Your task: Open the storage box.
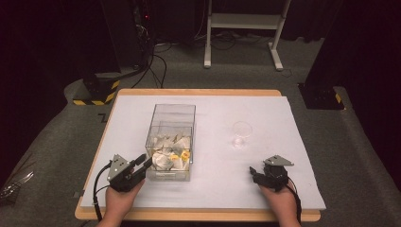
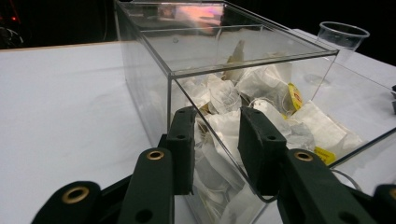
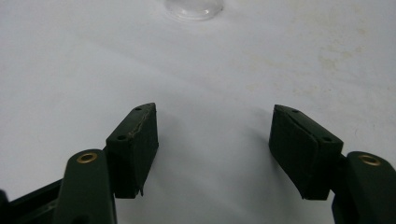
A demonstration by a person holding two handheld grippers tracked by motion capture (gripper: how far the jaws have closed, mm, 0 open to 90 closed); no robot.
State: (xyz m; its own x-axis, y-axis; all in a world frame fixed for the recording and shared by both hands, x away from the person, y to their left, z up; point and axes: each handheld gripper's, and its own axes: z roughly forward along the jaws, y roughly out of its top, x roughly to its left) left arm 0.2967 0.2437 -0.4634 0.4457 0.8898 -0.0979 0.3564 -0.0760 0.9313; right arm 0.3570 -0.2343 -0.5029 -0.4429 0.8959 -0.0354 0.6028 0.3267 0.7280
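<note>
The clear box (image 1: 171,139) of tea bags (image 2: 261,100) is sitting mid-desk, nearer the front edge. The left tongs (image 1: 142,163) are straddling its near left corner, jaws apart, one on each side of the wall. The right tongs (image 1: 255,174) are resting released over the white desk (image 1: 265,113) near the front right corner, the plastic cup (image 1: 241,133) standing beyond them.

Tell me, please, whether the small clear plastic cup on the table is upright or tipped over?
Upright. The cup stands on its base on the white table, its round rim facing up and level in the high view.
</note>
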